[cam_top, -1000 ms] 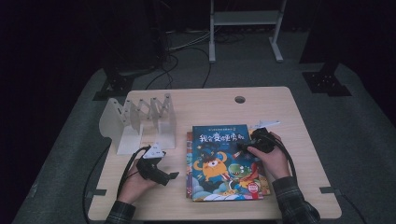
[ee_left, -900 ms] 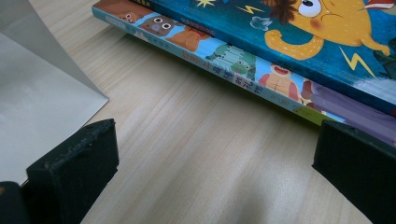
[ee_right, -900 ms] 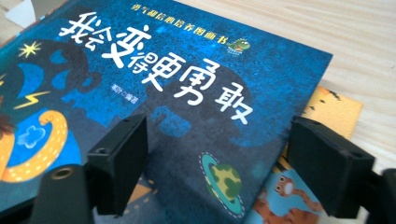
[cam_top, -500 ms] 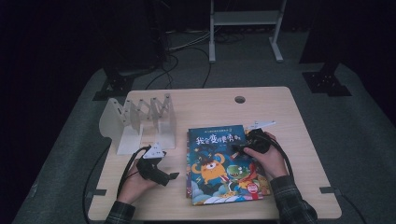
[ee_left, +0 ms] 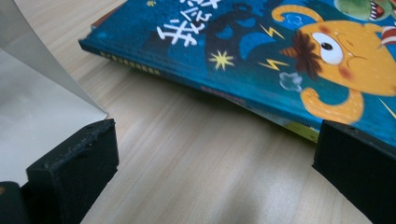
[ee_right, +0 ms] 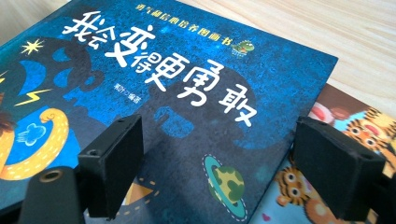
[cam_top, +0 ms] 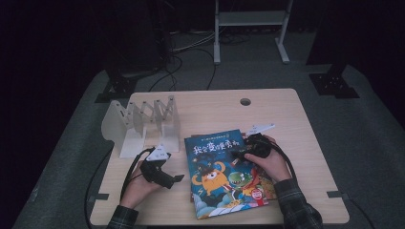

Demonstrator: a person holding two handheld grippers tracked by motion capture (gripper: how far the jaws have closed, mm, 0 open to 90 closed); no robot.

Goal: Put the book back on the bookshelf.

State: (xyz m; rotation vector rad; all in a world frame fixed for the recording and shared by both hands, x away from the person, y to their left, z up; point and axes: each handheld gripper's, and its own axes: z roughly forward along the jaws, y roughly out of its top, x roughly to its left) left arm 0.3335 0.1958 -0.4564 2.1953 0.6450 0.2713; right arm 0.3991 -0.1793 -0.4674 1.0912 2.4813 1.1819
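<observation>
blue picture book (ee_right: 196, 116), white Chinese title characters (ee_right: 159, 70)

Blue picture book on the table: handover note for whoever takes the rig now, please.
Left hand-held gripper: open, empty, on the table left of the blue picture book.
Right hand-held gripper: jaws have just been opening, now apart over the blue book's cover, nothing between them.
Blue book lies flat on a second book, right of the white book rack.
Done: no book in the rack.
Left: probably grip the blue book and stand it in the rack.
</observation>
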